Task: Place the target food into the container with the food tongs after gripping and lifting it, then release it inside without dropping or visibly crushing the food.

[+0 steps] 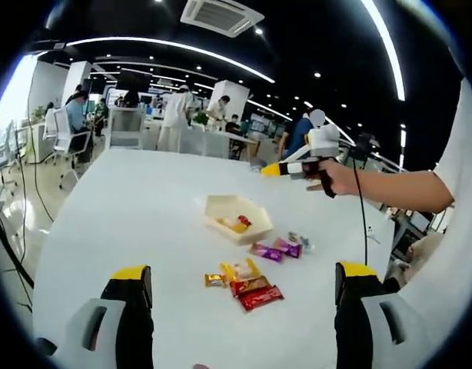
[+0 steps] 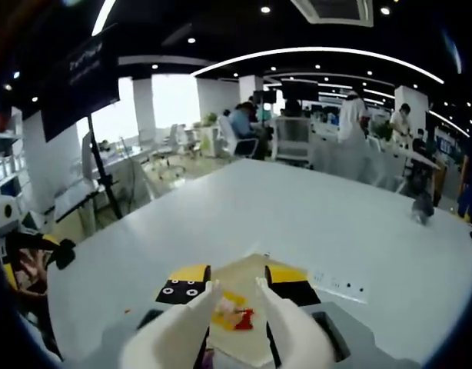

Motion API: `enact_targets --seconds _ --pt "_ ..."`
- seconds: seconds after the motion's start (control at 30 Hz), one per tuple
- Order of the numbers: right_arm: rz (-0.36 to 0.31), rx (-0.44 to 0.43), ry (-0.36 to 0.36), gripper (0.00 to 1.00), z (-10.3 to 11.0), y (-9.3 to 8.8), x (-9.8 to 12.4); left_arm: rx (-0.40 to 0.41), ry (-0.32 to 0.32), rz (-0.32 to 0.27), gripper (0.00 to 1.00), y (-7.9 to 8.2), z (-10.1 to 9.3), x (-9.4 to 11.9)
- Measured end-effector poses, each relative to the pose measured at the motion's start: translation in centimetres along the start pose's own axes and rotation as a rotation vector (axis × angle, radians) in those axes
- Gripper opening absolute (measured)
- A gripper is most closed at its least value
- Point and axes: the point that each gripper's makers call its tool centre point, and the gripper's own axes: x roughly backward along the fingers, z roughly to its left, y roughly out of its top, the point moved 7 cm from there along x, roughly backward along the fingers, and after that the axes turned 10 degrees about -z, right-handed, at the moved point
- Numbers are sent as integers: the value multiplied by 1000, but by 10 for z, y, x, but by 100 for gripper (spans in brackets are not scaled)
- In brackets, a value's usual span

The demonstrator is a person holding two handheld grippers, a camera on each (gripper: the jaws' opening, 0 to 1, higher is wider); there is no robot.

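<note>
Left gripper view: container (image 1: 234, 216) holds snacks (image 1: 238, 224).

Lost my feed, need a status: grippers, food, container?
Left gripper open, above the table. Right gripper holds white tongs over the cream container. Red and yellow snack lies inside. Wrapped snacks remain on table.

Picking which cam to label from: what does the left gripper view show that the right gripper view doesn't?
Left gripper view: loose wrapped snacks on the white table, a red one, purple ones and a yellow one, plus the right hand-held gripper held in a person's hand.

Right gripper view: white food tongs between its jaws, above the container, and a black stand beside the table.

Both: the cream hexagonal container holding yellow and red food.
</note>
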Motion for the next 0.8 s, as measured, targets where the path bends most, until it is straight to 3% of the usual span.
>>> enact_targets --seconds 0.37,0.43,0.5,0.8 --pt "13 13 -16 28 16 -3 27 -31 -45 -21 100 -1 -10 7" --pt "16 9 -23 28 22 -5 34 -35 -76 -21 100 -2 -13 11" --pt "13 6 -31 28 26 -7 41 -21 -116 -57 100 1 -16 13" --pt "3 -12 -81 28 49 -13 71 -34 -142 -57 100 7 -6 27"
